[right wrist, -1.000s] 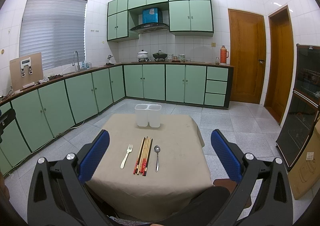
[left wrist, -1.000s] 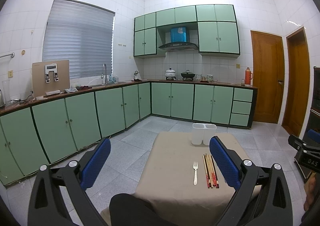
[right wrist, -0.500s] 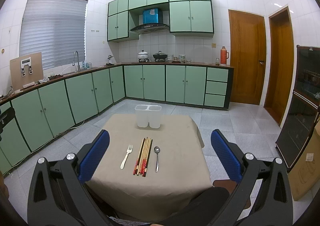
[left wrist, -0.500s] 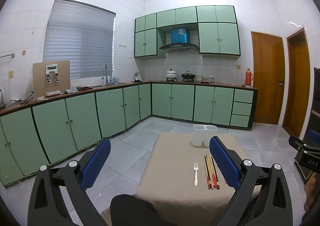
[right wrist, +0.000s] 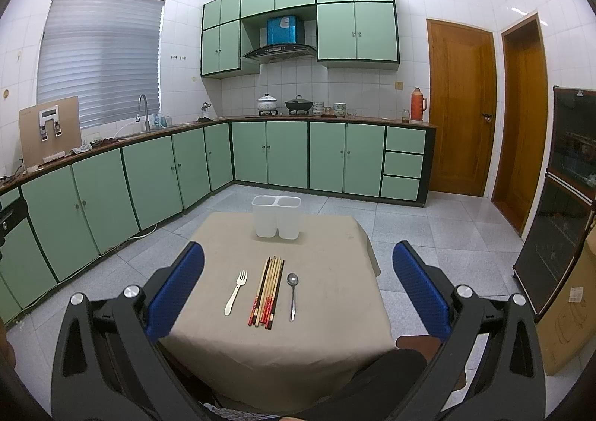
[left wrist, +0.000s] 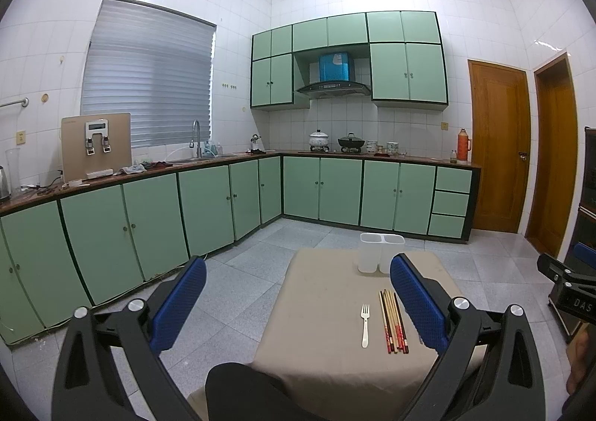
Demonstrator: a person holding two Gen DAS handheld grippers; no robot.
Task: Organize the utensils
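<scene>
Here a small worktop (right wrist: 327, 328) draped in a beige cloth stands in the middle of a tiled kitchen floor (right wrist: 428, 234), with pale green cabinets (right wrist: 287, 156) running along two walls, a window blind (right wrist: 100, 56) at the left and two wooden doors (right wrist: 462, 108) at the right. At the worktop's far edge stands a white two-compartment holder (right wrist: 276, 217), upright, both compartments showing nothing inside from this angle. Nearer the camera, three sets of utensils lie in a row, apart from one another: a pale fork (right wrist: 236, 291) on the left, a bundle of chopsticks (right wrist: 267, 292) with red-patterned ends in the middle, and a metal spoon (right wrist: 292, 294) on the right, all pointing roughly toward the holder.

The right tongs (right wrist: 298, 283) hover above the near edge of the worktop, aimed at the utensils, their blue-padded fingers (right wrist: 417, 290) spread wide with nothing between them. The left tongs (left wrist: 298, 305) are held off the worktop's left side, likewise gaping wide and empty; from that view the fork (left wrist: 365, 324) and chopsticks (left wrist: 393, 320) lie beside the right-hand finger, and the holder (left wrist: 380, 252) stands beyond. A dark-clothed knee (left wrist: 242, 387) shows at the bottom.
</scene>
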